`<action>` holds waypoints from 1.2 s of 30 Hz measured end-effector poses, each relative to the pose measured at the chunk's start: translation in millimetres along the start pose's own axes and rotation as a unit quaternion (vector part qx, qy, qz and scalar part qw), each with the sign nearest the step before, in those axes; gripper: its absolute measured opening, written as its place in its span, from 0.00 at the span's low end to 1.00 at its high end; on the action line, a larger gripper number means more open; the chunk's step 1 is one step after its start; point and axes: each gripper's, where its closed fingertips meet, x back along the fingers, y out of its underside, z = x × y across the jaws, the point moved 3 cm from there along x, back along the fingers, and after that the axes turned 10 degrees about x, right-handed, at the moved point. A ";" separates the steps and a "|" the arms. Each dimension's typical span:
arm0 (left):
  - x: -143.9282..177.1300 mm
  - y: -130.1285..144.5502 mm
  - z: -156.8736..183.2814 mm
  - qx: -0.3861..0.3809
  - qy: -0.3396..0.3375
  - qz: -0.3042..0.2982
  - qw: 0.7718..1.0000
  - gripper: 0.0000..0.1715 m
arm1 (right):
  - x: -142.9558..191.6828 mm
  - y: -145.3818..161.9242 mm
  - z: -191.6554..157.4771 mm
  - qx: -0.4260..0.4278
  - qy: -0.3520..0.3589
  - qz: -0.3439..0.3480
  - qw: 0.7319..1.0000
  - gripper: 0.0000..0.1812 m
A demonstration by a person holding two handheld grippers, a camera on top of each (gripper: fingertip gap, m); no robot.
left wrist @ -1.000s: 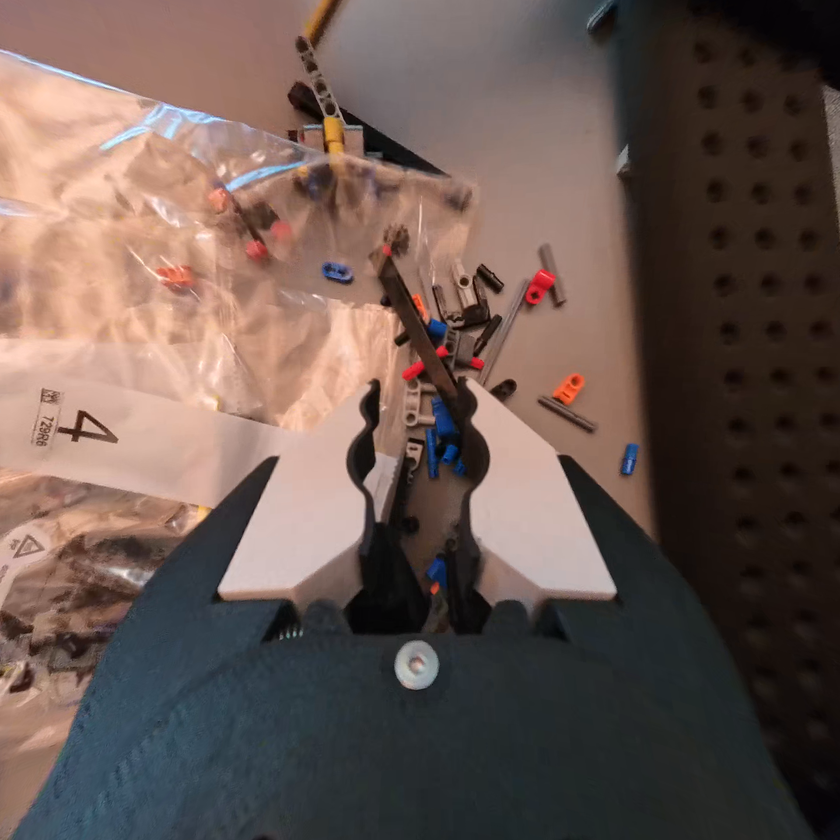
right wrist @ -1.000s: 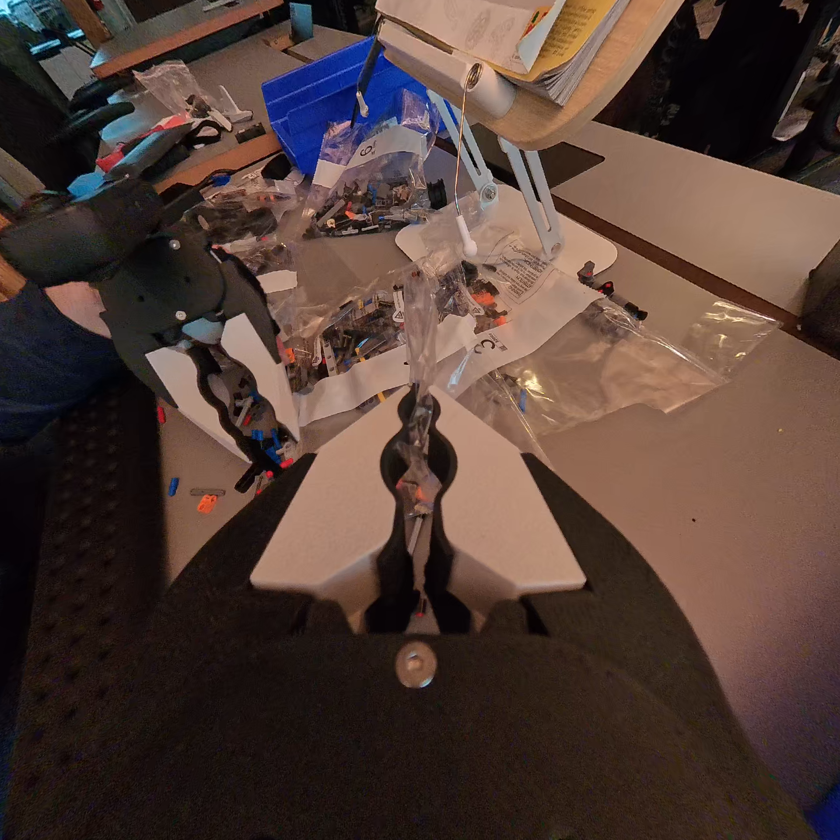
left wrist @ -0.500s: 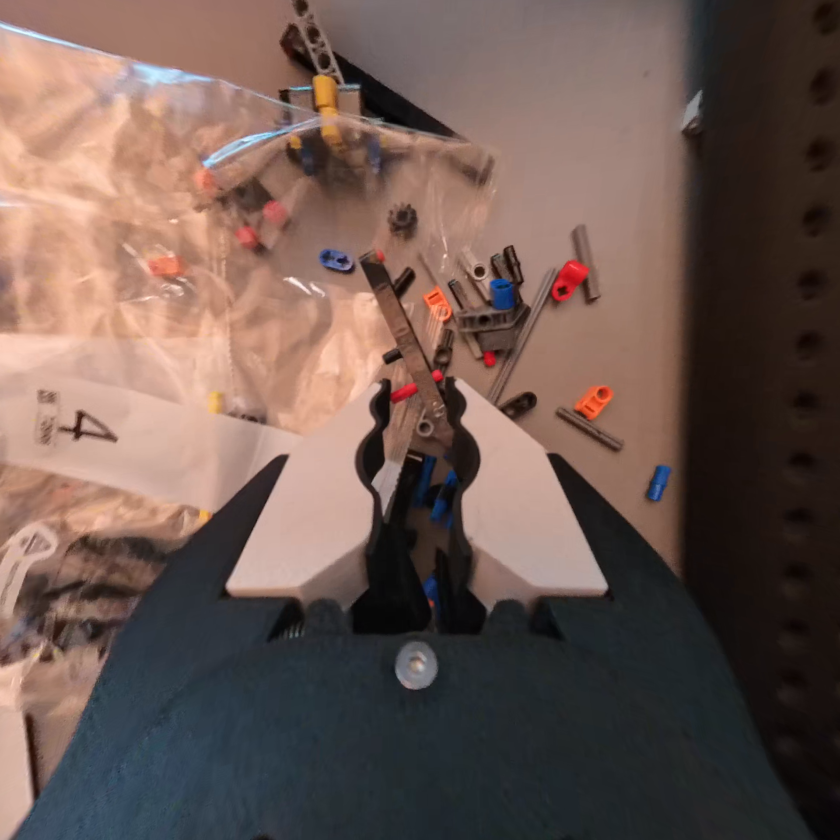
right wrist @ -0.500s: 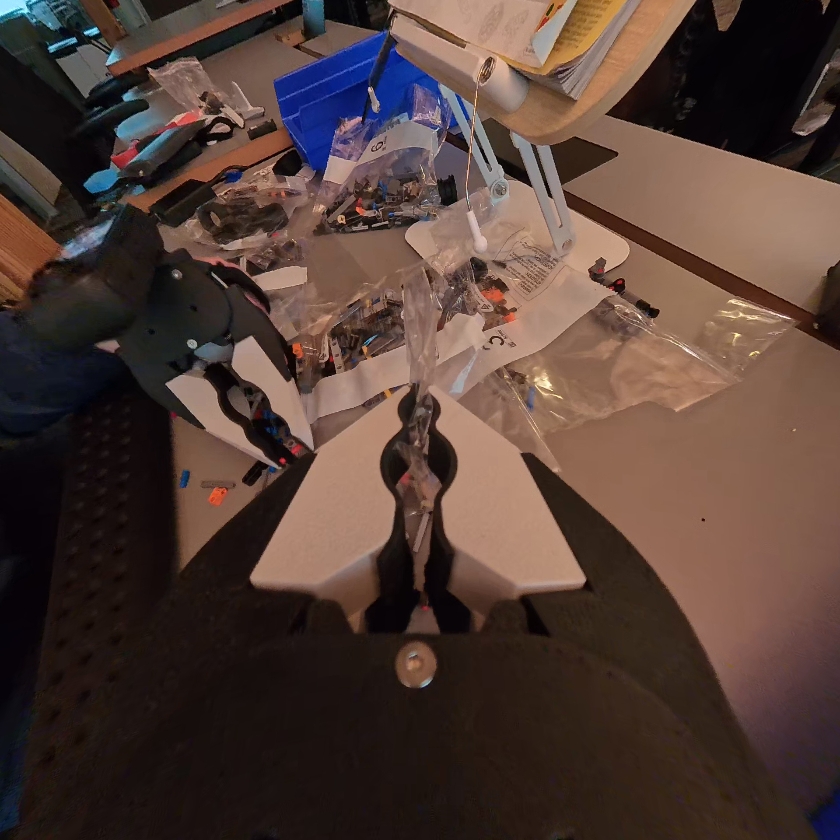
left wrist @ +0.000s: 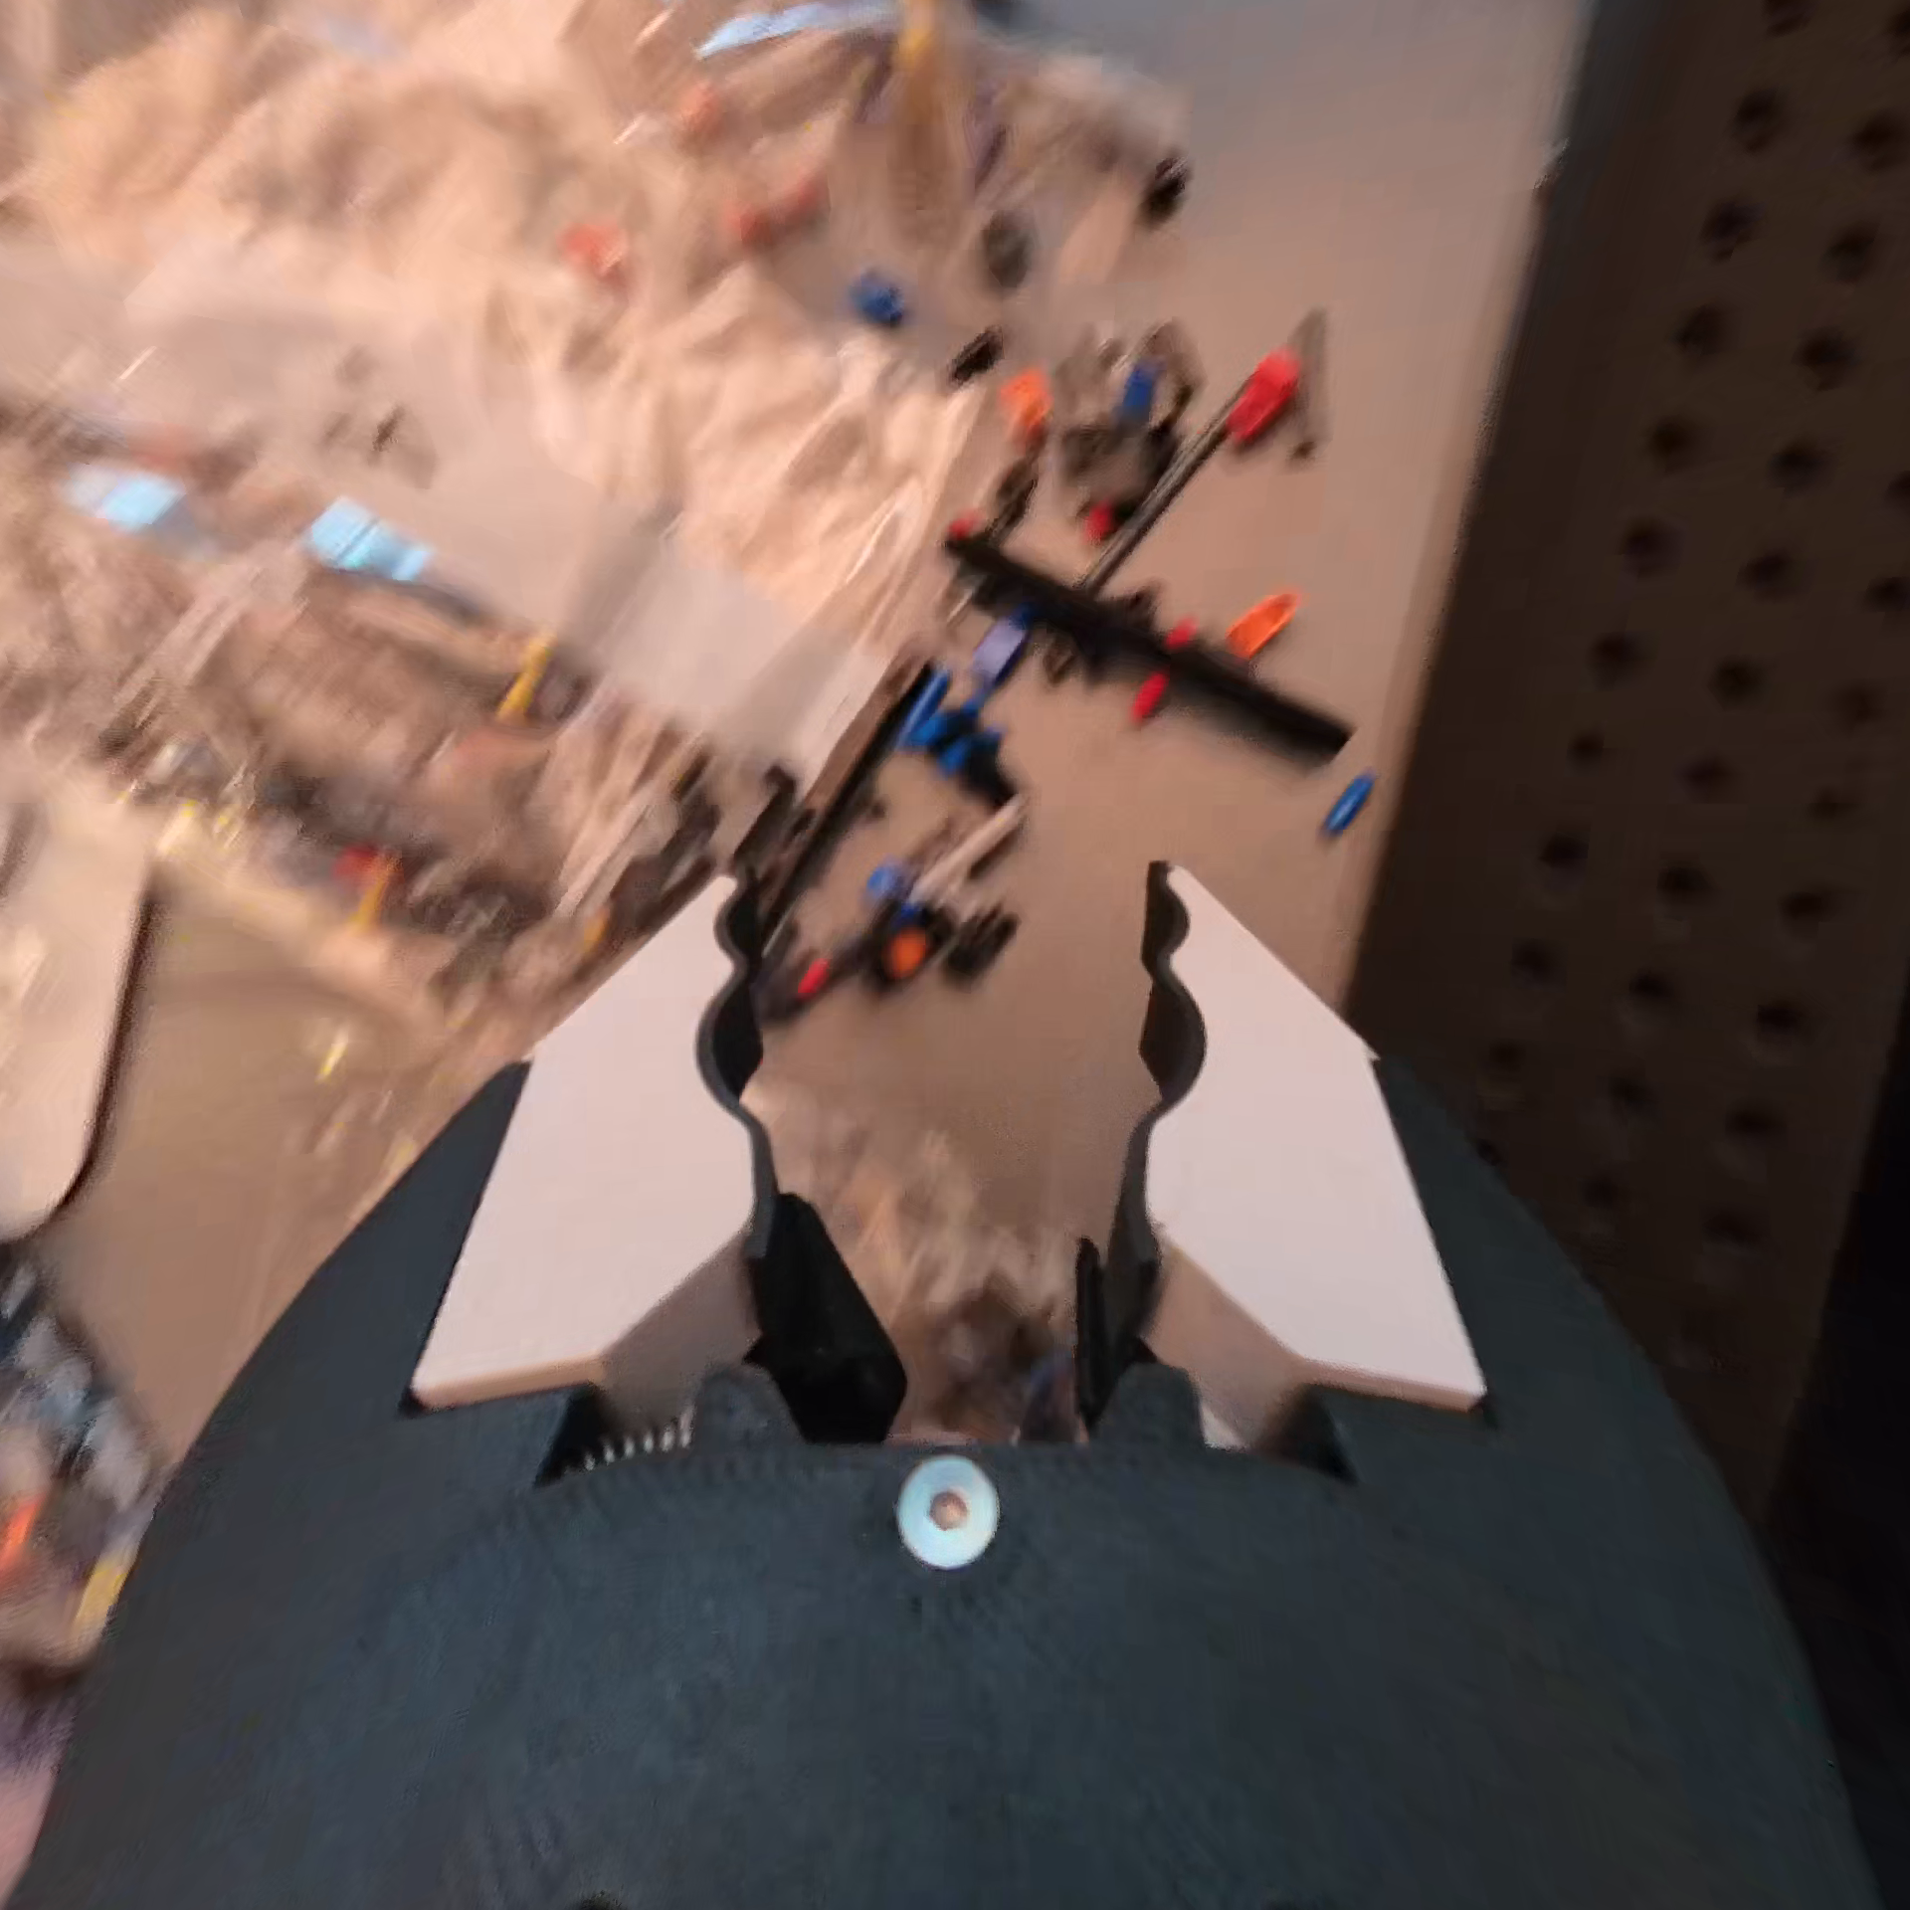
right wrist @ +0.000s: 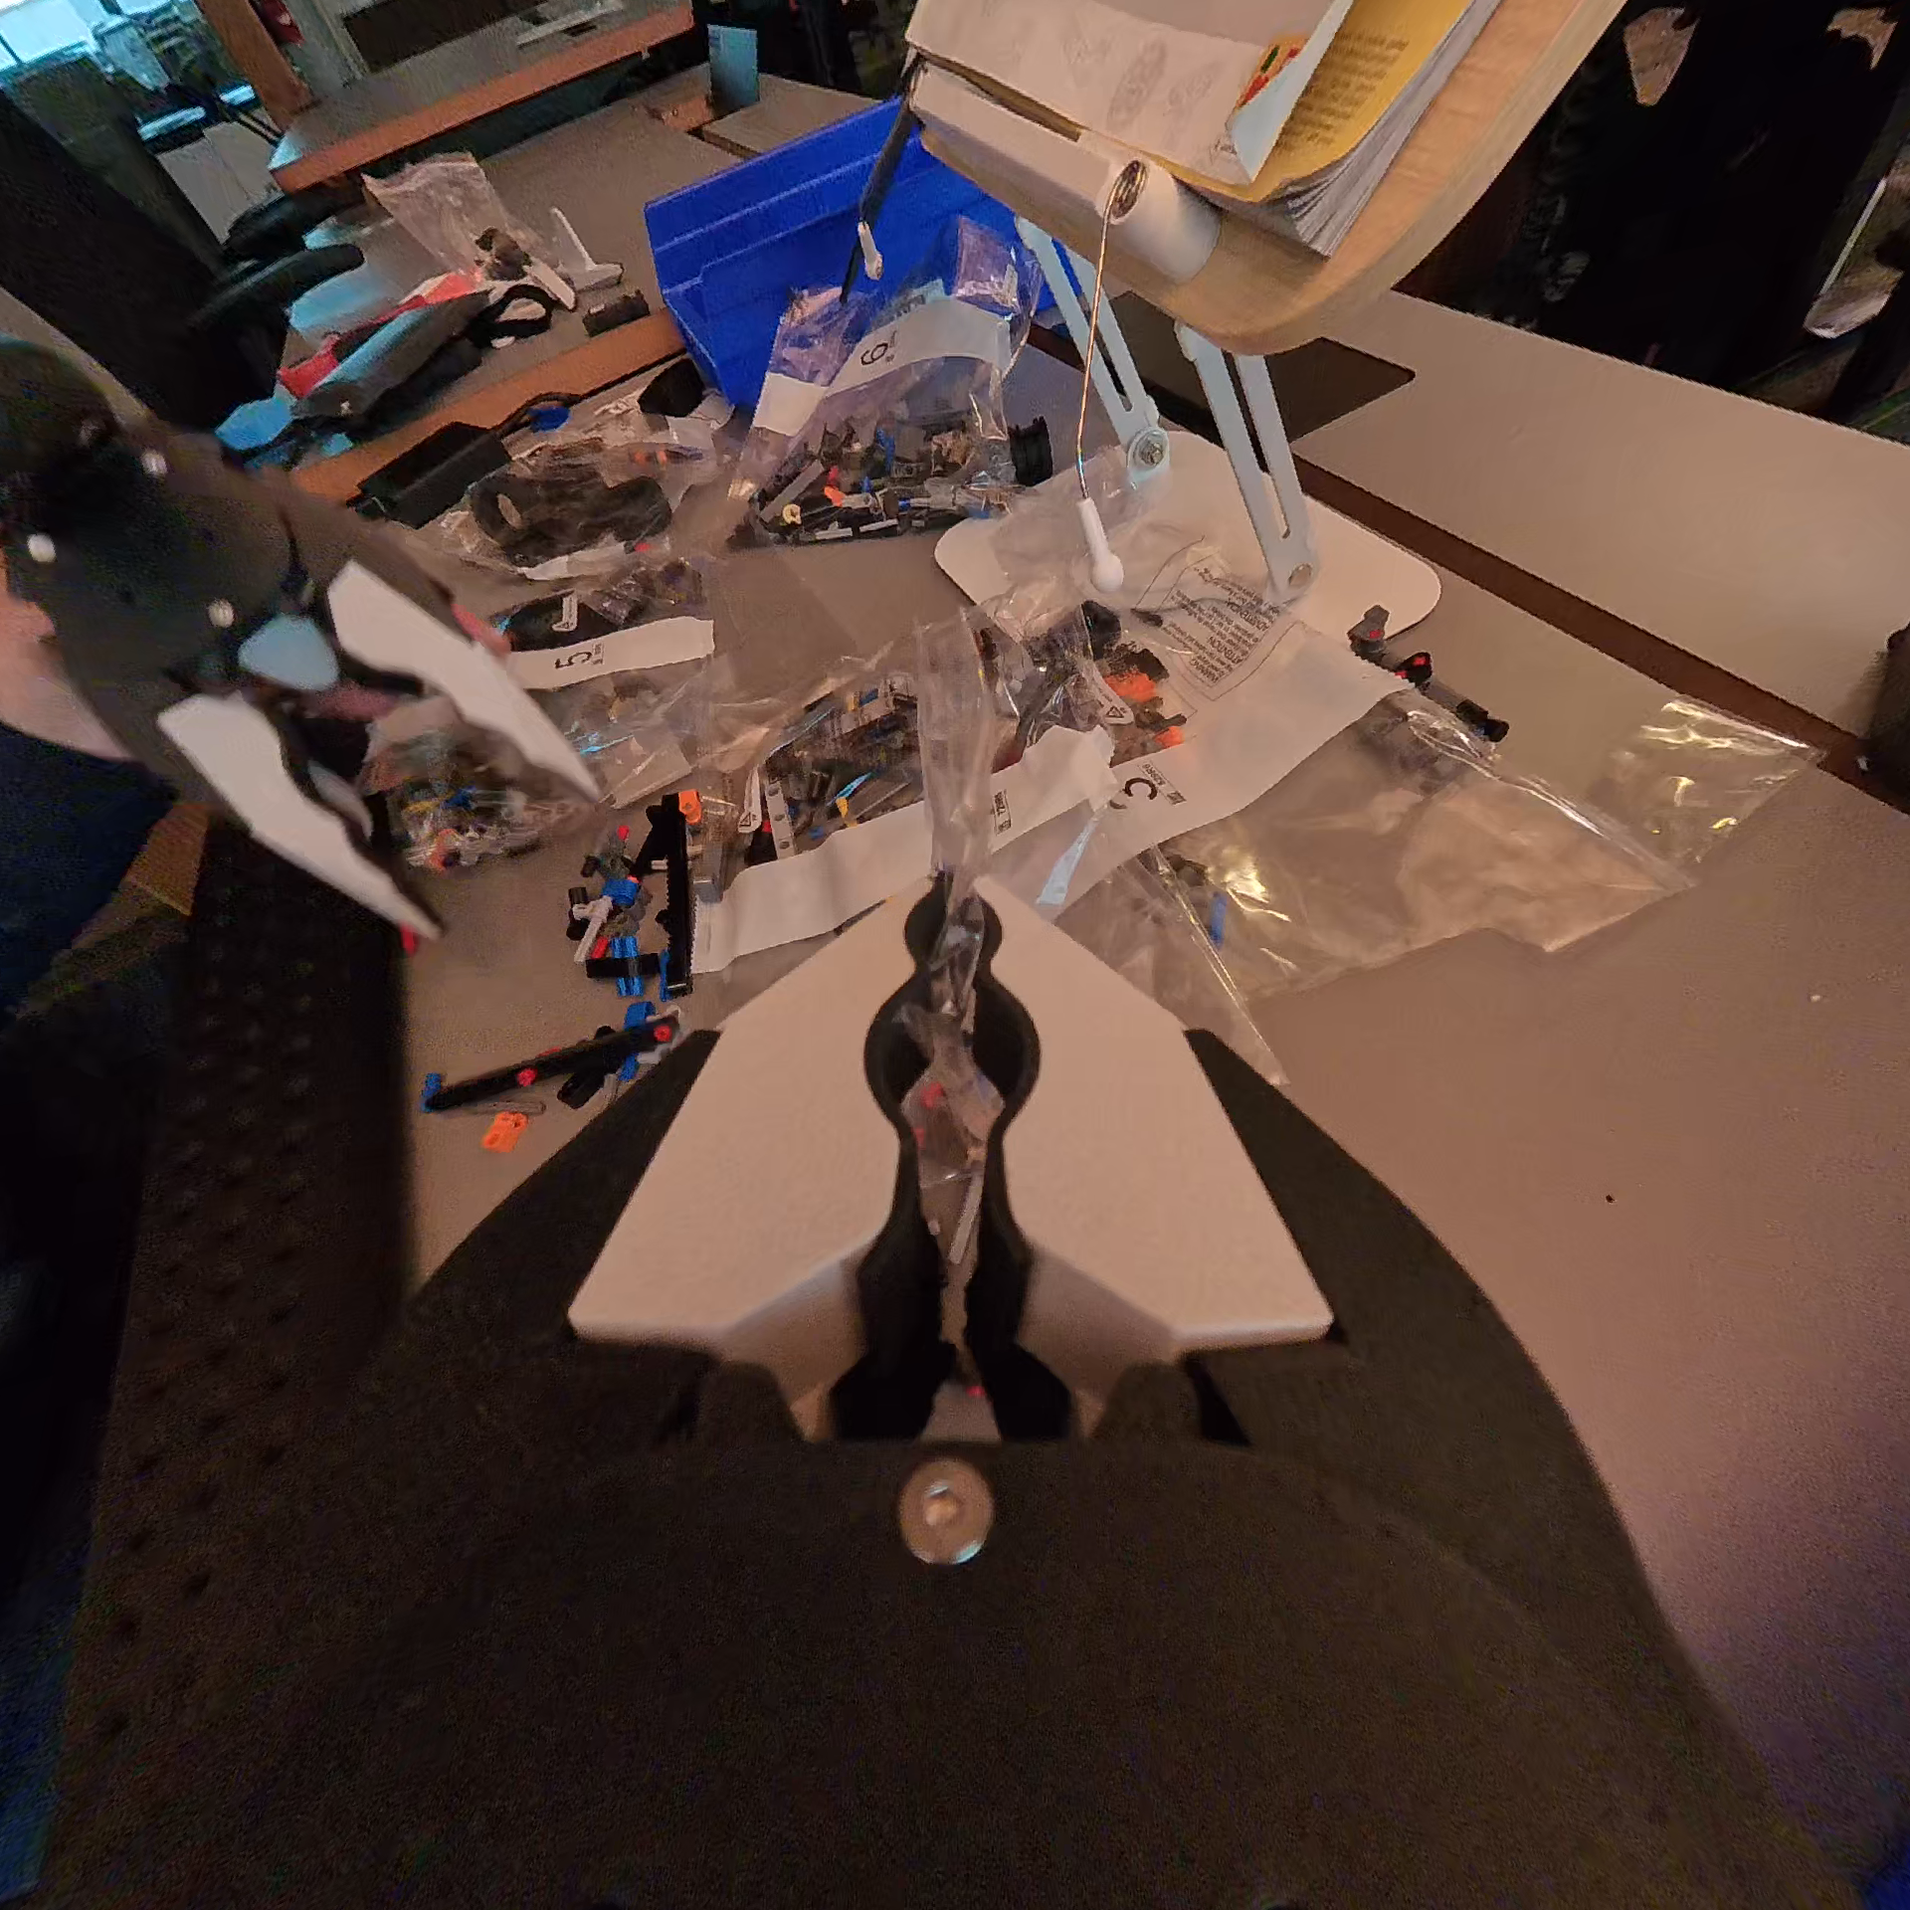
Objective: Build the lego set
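Grey table: crinkled clear bag in right tool.

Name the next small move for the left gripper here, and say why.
Probably lower the open left gripper back over the loose parts and close on the long black beam. Its jaws stand apart with nothing between them, the beam lies free on the table, and the right gripper is shut on a small clear bag. Blur makes finer targeting uncertain.

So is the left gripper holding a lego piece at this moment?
No. In the left wrist view the left gripper stands wide open with nothing between its jaws, and the long black beam lies on the table beyond it.
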 end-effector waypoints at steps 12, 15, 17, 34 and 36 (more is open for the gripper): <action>36.9 123.3 -59.1 0.134 -0.041 -0.067 0.988 0.32 | -6.5 0.8 -4.1 0.005 -0.007 -0.008 1.000 0.00; 36.8 121.7 -64.0 0.132 -0.058 -0.051 0.988 0.15 | -8.1 1.6 -4.8 0.006 -0.009 -0.011 1.000 0.00; 38.2 121.1 -68.3 0.123 -0.072 -0.045 0.989 0.08 | -8.9 0.9 -5.7 0.008 -0.011 -0.012 1.000 0.00; 101.3 34.8 -96.1 0.232 0.007 0.245 0.942 0.00 | -28.5 -56.1 -73.2 0.046 -0.131 0.101 0.985 0.00; 103.8 23.0 -97.5 0.233 0.009 0.265 0.935 0.00 | -38.4 -69.4 -92.9 0.058 -0.161 0.119 0.978 0.00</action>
